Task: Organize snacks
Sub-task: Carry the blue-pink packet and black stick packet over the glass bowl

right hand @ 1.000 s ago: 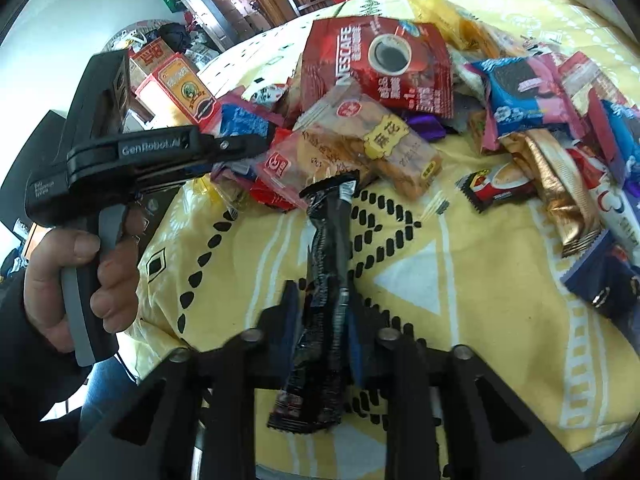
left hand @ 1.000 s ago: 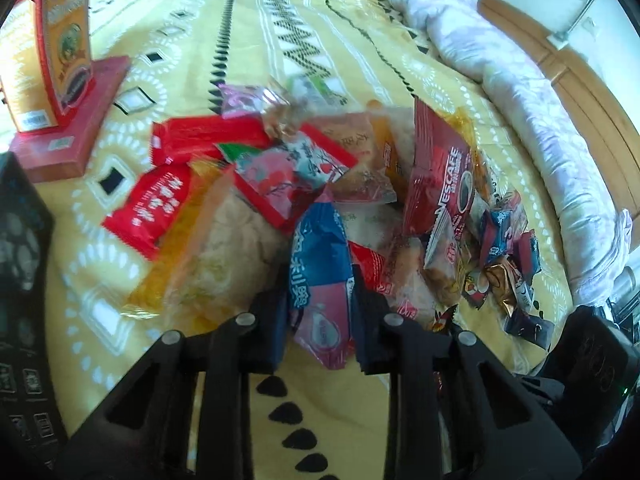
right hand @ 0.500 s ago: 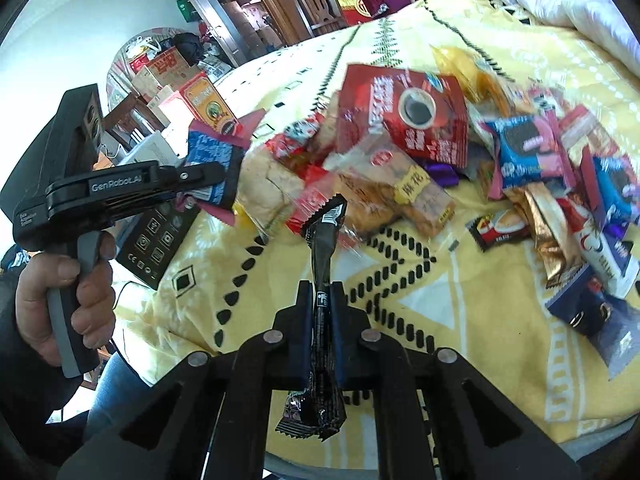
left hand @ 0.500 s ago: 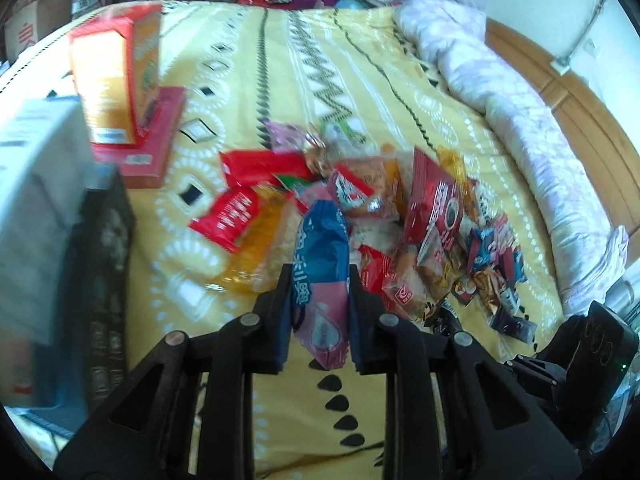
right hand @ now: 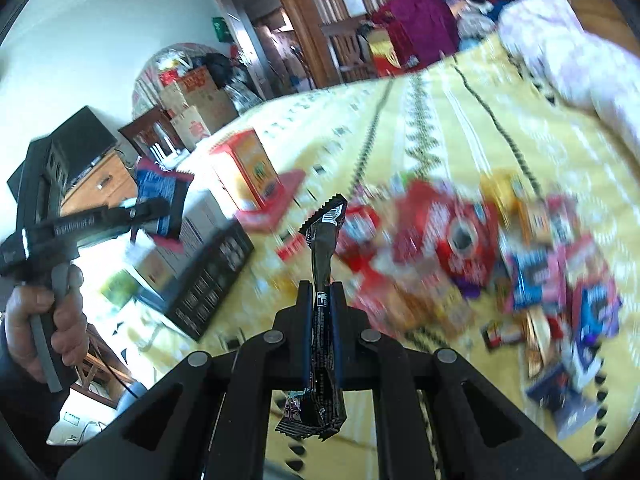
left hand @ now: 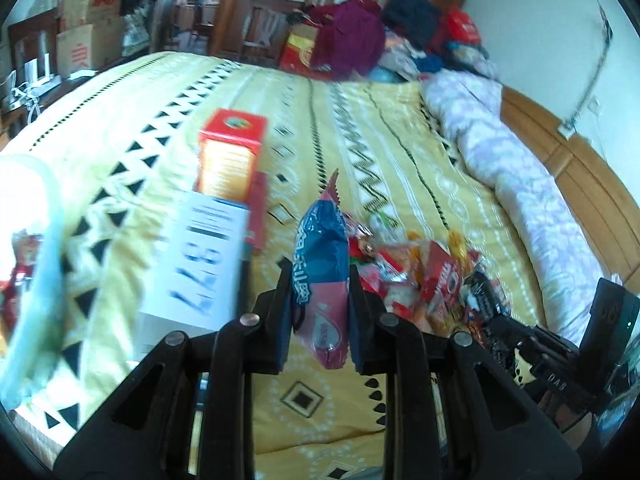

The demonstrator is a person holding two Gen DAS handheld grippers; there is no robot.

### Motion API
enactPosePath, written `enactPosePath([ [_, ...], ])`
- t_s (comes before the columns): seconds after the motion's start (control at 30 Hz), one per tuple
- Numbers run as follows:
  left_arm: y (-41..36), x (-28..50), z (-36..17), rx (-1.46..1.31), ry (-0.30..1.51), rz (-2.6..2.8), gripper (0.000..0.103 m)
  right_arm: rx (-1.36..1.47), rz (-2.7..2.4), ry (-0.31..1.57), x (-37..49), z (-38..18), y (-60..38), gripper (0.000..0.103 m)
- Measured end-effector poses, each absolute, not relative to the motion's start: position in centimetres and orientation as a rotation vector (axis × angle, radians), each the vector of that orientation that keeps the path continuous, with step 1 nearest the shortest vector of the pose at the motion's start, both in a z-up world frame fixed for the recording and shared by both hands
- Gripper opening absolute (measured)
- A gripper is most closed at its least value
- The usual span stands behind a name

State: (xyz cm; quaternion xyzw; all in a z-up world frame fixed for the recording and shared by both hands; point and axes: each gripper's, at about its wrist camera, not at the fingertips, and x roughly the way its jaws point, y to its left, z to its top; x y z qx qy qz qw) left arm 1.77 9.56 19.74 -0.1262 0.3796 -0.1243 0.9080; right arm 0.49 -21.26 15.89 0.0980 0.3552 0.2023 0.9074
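Note:
My left gripper (left hand: 320,280) is shut on a blue and pink snack packet (left hand: 322,240), held up over the yellow bedspread (left hand: 360,120). My right gripper (right hand: 320,300) is shut on a thin black packet (right hand: 323,240) that sticks up past the fingertips and hangs out below them. The heap of mixed snacks (left hand: 428,280) lies on the bed to the right of the left gripper. In the right wrist view the heap (right hand: 460,240) is blurred, and the left gripper (right hand: 158,208) shows at the left with its blue packet (right hand: 160,188), a hand (right hand: 52,320) on its handle.
An orange and red carton (left hand: 232,152) stands on a flat red box. A white box with a printed label (left hand: 200,264) and a black box (right hand: 212,280) sit near the bed's left edge. A pale rim (left hand: 40,240) shows at far left. A rolled quilt (left hand: 540,184) lines the right side.
Both grippers have risen from the bed with their packets and swung left, away from the heap. The white box and the pale rim have come into the left wrist view.

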Motion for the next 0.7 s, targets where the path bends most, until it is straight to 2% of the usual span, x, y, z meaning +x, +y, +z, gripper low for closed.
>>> enactPosePath([
  [0.37, 23.8, -1.7, 22.5, -0.373, 0.679, 0.035, 0.024, 0.124, 0.668, 0.616, 4.2, 24.5, -8.2, 0.011],
  [0.7, 33.5, -4.5, 20.5, -0.398, 0.709, 0.296, 0.024, 0.032, 0.924, 0.63, 4.4, 27.3, 8.3, 0.011],
])
